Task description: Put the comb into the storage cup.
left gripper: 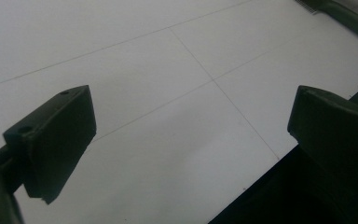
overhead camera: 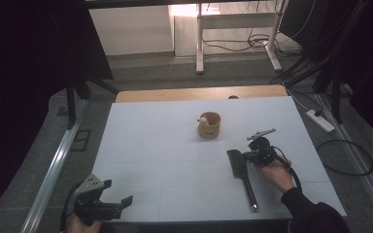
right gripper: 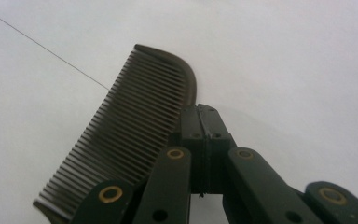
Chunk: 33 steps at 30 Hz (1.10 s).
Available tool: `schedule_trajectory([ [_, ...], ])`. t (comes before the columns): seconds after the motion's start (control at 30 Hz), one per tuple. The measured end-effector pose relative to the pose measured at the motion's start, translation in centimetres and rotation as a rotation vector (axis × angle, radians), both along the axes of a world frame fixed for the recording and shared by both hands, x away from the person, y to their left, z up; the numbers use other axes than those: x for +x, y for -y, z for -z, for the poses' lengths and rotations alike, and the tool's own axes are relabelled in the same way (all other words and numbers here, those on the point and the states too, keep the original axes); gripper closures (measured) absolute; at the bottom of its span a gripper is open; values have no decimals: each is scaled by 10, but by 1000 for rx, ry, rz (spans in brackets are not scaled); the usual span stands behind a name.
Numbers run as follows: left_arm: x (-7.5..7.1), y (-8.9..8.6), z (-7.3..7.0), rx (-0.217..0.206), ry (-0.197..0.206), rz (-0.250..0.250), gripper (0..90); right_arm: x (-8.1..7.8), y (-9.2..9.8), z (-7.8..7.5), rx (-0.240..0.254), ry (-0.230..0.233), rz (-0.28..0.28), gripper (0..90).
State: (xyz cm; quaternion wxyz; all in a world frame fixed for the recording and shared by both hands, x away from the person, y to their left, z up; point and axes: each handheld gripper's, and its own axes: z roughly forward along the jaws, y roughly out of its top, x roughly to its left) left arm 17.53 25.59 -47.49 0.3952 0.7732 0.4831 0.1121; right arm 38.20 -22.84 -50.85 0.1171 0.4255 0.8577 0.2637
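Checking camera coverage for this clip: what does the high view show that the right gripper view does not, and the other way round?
High view: the comb's long handle, the wooden cup, the left tool with jaws apart near the table's front edge, and the floor beyond.

Right gripper view: the comb's fine teeth close up, and the right tool's jaws pressed together with nothing between them.

Both: the dark comb lying on the white table beside the right tool.

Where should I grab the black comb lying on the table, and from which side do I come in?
Grip the comb across its solid spine, next to the teeth, coming down from above. It lies flat on the table, so a sideways approach would probably slide it. The thin handle looks more likely to slip or pivot. The right gripper, jaws shut, sits beside the spine; open it before descending.
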Motion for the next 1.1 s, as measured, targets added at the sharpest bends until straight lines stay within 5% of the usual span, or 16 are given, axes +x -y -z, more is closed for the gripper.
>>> schedule_trajectory([
  [0.77,0,-1,0,-6,3,5,20,-7,-48,3,-41,40,-182,900],
  [1.0,0,-2,0,-12,4,7,19,-9,-48,0,-63,68,-189,900],
  [1.1,-1,-2,0,-12,4,5,20,-15,-41,-11,-19,86,-187,900],
])
